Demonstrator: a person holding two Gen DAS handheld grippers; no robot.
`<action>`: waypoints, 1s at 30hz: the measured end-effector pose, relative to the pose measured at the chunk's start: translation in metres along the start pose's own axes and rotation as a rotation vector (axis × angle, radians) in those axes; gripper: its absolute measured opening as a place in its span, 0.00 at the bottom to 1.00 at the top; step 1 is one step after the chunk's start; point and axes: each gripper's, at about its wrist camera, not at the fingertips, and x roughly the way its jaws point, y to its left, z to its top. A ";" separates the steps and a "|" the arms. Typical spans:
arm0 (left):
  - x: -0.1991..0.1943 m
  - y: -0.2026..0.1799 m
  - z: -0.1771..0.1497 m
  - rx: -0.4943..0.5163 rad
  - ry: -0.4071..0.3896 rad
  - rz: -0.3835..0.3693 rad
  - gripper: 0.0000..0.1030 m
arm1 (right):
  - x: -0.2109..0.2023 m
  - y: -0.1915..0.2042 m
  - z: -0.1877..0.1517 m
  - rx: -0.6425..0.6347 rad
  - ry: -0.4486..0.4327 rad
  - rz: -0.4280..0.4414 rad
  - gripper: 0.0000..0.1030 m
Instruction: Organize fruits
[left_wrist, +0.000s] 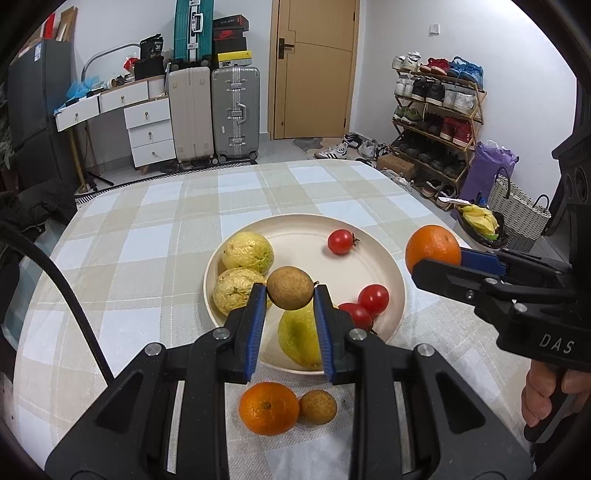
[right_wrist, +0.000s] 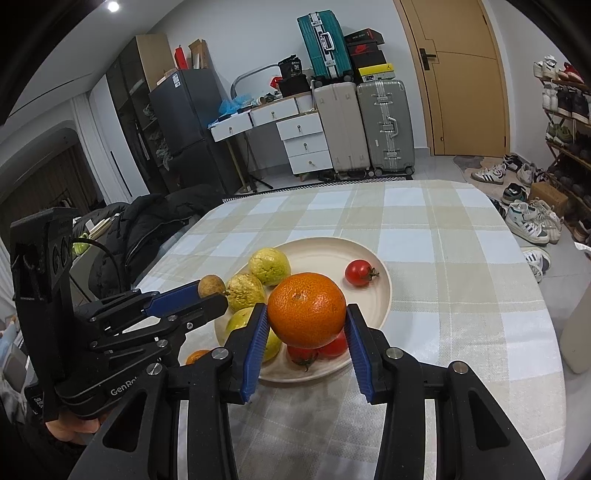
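Your round table under its beige-and-white checked cloth (left_wrist: 147, 236) carries one container, a wide, shallow cream plate (left_wrist: 306, 227). In it lie two bumpy yellow-green guavas (left_wrist: 247, 253), side by side at the left, a smooth yellow-green pear (left_wrist: 297, 339) at the near edge, one red cherry tomato (left_wrist: 341, 242) alone at the far side, and two more cherry tomatoes (left_wrist: 373, 299) touching each other at the right.

Your left gripper (left_wrist: 290, 295) has its blue-padded fingers closed part-way onto a small round brown longan (left_wrist: 290, 288), lifted above the plate's near-left part. Your right gripper (right_wrist: 306, 314) has its fingers spread wider, clamped on a large orange mandarin (right_wrist: 306, 310) held above the plate's near-right edge.

Off the plate, on the cloth just in front of it, a second orange mandarin (left_wrist: 269, 408) and a second brown longan (left_wrist: 317, 406) sit touching.

The pear is half hidden behind your left fingers, and in the right wrist view the held mandarin covers most of the paired tomatoes. There, only a sliver of the mandarin on the cloth shows.
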 end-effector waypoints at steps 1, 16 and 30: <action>0.002 -0.001 0.000 0.001 0.002 0.001 0.23 | 0.001 -0.001 0.000 0.003 0.002 -0.001 0.41; 0.031 -0.001 0.006 0.004 0.031 0.018 0.23 | 0.020 -0.012 0.005 0.060 0.036 -0.010 0.41; 0.058 -0.002 0.011 0.008 0.060 0.022 0.23 | 0.047 -0.023 0.005 0.109 0.093 -0.015 0.41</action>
